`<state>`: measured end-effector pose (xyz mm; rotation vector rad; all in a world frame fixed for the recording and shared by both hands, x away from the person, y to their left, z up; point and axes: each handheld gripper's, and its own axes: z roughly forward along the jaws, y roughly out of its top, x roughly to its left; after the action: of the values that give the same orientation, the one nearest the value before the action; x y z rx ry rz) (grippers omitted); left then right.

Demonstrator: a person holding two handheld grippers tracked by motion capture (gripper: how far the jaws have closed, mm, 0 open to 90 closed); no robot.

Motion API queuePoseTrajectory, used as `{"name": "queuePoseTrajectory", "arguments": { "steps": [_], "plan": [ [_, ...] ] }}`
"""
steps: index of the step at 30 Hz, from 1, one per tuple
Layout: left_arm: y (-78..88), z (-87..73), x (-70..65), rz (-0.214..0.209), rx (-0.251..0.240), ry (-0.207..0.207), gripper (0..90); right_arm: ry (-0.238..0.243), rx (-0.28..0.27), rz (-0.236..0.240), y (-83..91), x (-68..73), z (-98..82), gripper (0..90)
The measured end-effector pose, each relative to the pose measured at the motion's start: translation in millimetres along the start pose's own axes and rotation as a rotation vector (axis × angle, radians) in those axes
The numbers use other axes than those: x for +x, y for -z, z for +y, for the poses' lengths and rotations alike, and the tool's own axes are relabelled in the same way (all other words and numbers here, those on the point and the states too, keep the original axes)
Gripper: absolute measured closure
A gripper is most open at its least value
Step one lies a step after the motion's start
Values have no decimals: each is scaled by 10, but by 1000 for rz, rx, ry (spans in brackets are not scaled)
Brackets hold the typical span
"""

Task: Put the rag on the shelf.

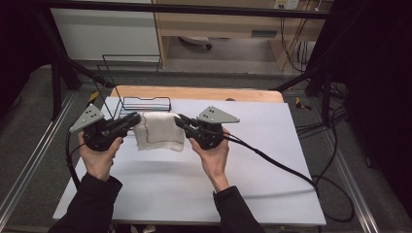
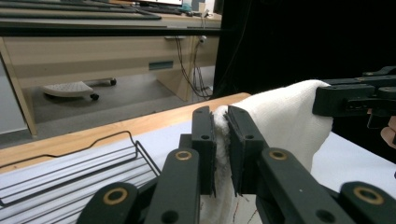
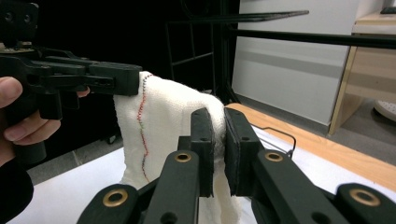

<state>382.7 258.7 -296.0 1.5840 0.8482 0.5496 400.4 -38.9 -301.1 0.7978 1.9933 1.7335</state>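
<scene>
hanging between the two grippers, a white cloth (image 1: 159, 131) is lifted at its top edge above the white table (image 1: 194, 184), its lower part draping down toward the tabletop. the left gripper (image 1: 132, 118) pinches the cloth's left upper corner; in the left gripper view its two black jaws are pressed together on a fold of the white fabric (image 2: 280, 116), with the other gripper's jaw tips (image 2: 348, 99) clamped on the far corner. the right gripper (image 1: 180, 120) pinches the opposite upper corner; in the right gripper view its jaws are closed on the cloth (image 3: 163, 121), and a line of red stitching (image 3: 141, 126) runs down the fabric near the side held by the left gripper (image 3: 119, 79). a person's hands hold both tools, the left hand (image 1: 99, 158) and the right hand (image 1: 214, 158) coming up from dark sleeves at the bottom of the high view. a black wire rack (image 1: 145, 103) lies on the table just behind the cloth, near the left gripper. a black cable (image 1: 277, 165) trails from the right gripper across the table to the right. beyond the table stands a wooden desk (image 1: 218, 24).
</scene>
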Motion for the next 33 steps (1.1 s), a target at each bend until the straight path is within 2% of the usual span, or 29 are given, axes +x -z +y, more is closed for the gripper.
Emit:
{"name": "queuePoseTrajectory", "arguments": {
  "steps": [7,13,20,33],
  "plan": [
    [76,104,102,13,-32,7,819,22,-26,-1,-120,45,140,832],
    [138,206,175,38,-65,-10,819,33,-49,0,-195,85,217,833],
    [183,317,241,56,-83,0,820,44,-70,-2,-284,132,338,833],
    [230,494,357,80,-116,-10,821,59,-102,-6,-432,172,563,833]
  ]
}}
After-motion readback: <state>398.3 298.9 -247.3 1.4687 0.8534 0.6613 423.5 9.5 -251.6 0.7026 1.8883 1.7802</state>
